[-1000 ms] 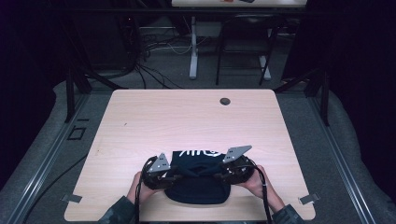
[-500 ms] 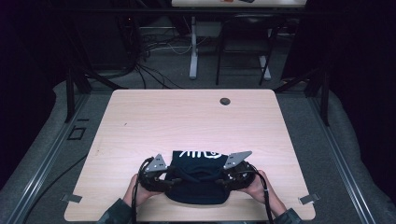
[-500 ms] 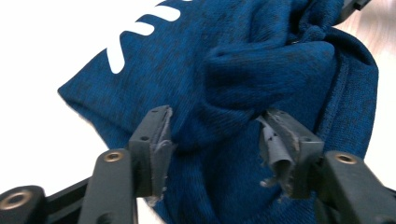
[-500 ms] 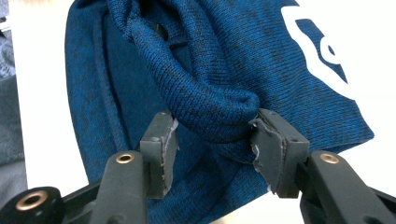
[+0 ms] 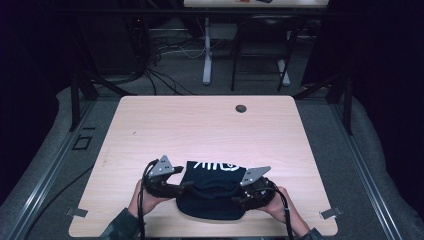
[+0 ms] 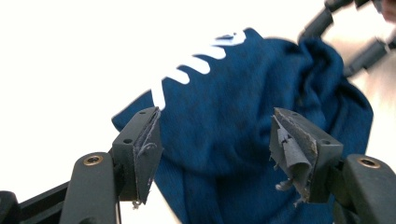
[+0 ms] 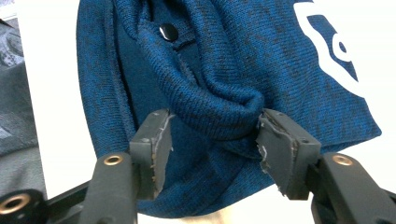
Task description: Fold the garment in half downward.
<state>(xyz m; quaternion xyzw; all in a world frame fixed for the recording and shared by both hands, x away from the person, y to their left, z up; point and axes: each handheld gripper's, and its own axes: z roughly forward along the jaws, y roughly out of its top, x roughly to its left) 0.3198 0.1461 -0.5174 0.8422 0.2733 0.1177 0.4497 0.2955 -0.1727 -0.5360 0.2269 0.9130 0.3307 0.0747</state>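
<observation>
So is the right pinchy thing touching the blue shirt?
Touching. In the right gripper view, the right gripper is open, with a rolled fold of the blue shirt bulging between its fingers and pressing against both pads.

A pale wood-grain counter [image 5: 200, 130] with rounded corners takes up the middle of the high view, and most of its top is bare. Near its far edge, right of centre in the frame, sits a small dark round disc [image 5: 241, 108]; whether it is a plug set into the surface or a loose thing I cannot tell. At the lower middle of the frame, close to the near edge, a dark blue knit garment [image 5: 212, 192] with white lettering lies bunched on the wood. In the right gripper view a dark snap button [image 7: 168, 31] shows on its folds.
</observation>
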